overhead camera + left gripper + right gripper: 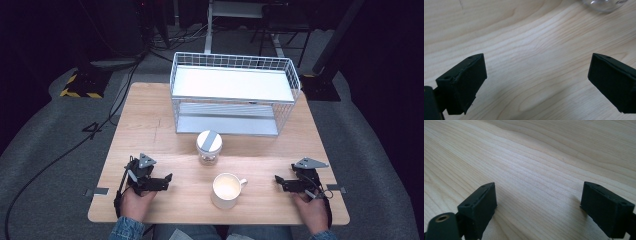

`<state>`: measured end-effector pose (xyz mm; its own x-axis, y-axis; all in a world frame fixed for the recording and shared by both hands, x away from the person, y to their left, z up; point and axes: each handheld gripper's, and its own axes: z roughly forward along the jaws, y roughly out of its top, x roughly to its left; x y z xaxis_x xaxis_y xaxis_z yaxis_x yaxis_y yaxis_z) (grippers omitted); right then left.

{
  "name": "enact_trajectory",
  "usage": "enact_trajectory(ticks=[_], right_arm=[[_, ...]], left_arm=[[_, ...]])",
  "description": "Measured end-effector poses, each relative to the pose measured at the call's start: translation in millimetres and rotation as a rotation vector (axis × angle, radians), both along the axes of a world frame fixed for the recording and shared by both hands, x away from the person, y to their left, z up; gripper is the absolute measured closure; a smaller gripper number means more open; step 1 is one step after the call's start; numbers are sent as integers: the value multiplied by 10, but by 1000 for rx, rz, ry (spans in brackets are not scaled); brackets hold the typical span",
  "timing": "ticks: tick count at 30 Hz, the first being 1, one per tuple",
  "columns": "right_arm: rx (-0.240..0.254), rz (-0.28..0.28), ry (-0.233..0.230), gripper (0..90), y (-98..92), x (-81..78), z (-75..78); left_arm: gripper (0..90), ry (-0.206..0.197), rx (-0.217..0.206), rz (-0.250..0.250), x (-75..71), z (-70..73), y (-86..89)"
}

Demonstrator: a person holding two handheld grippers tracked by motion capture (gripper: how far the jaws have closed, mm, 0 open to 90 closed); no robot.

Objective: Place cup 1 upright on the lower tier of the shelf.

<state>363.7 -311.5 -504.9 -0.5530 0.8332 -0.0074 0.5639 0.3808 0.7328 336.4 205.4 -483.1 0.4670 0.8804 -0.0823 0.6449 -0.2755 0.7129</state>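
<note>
A glass jar point(209, 147) with a grey lid stands at the middle of the wooden table point(150, 125); its clear base point(604, 5) shows at the top of the left gripper view. A white mug point(226, 189), handle to the right, sits just in front of the jar. My left gripper point(167, 179) rests low on the table left of the mug, jaws wide apart with bare wood between them point(536, 75). My right gripper point(278, 181) lies right of the mug, also open over bare wood point(537, 202).
A white wire basket shelf point(234, 95) with two levels stands at the table's far side behind the jar. Cables run over the grey floor at the left. Dark stands and chair legs lie beyond the table.
</note>
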Motion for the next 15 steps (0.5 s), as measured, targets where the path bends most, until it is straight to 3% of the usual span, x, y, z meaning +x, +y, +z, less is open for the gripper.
enact_trajectory(ticks=[11, 15], right_arm=[[0, 0, -1, 137, 0, 1, 0], [0, 0, 0, 137, 0, 0, 0]], left_arm=[[50, -91, -49, -64, 60, 161, -191], [43, -116, -92, -74, 122, 185, -279]])
